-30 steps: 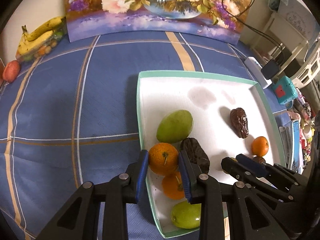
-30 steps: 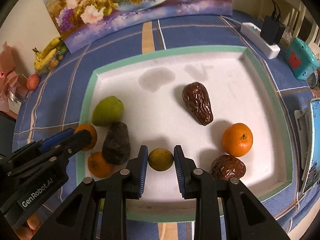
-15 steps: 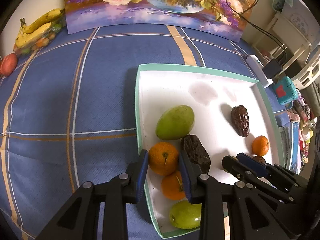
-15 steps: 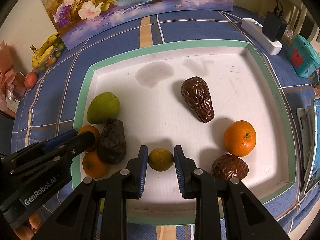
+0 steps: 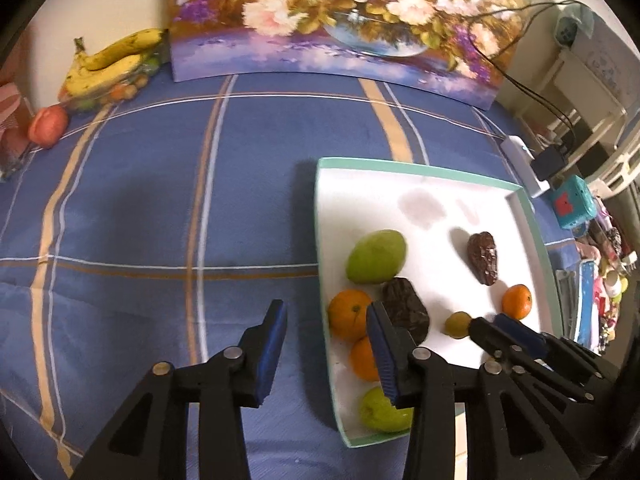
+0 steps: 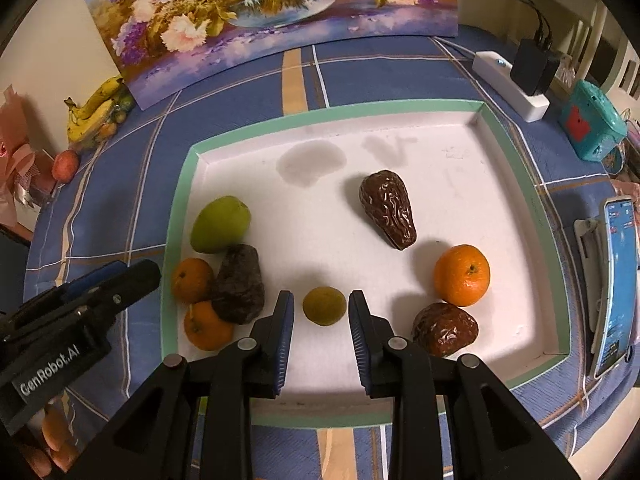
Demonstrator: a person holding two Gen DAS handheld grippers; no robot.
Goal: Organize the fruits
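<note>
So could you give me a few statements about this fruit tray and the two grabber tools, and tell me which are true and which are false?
1. The right gripper has its fingers on either side of a small yellow-green fruit. True; the jaws are open, with gaps both sides.
2. The left gripper is clamped on an orange. False; it is open and holds nothing, and the nearest orange lies in the tray.
3. The bananas are in the tray. False; they sit on the blue tablecloth near the painting.
4. A lone orange lies beside a wrinkled brown fruit. True.
5. The green mango is outside the tray. False; it lies inside, by the left wall.
</note>
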